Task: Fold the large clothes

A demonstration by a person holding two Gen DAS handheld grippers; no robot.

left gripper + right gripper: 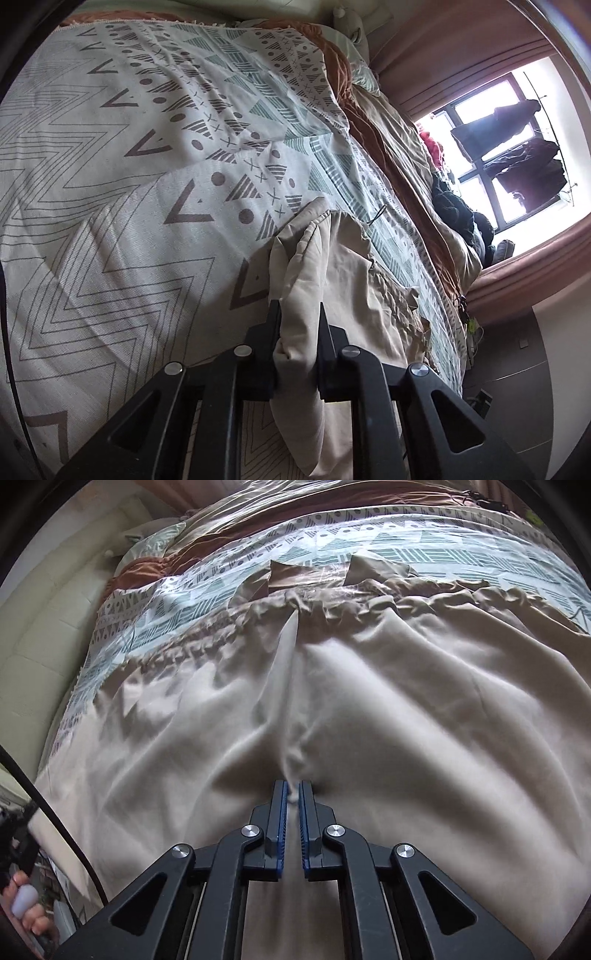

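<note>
A large beige garment [369, 701] with a gathered elastic waistband [332, 605] lies spread on the patterned bedspread [443, 559]. My right gripper [292, 794] is shut on a pinched ridge of its cloth near the middle. In the left wrist view, my left gripper [298, 314] is shut on a bunched edge of the same beige garment [332, 266] and holds it lifted above the patterned bedspread [129, 184]. The cloth hangs down between and below the fingers.
The bed carries a brown and tan quilt [399, 140] along its far side. A window [498, 155] with pink curtains and hanging clothes lies beyond the bed. A padded headboard [44, 627] is at the left in the right wrist view.
</note>
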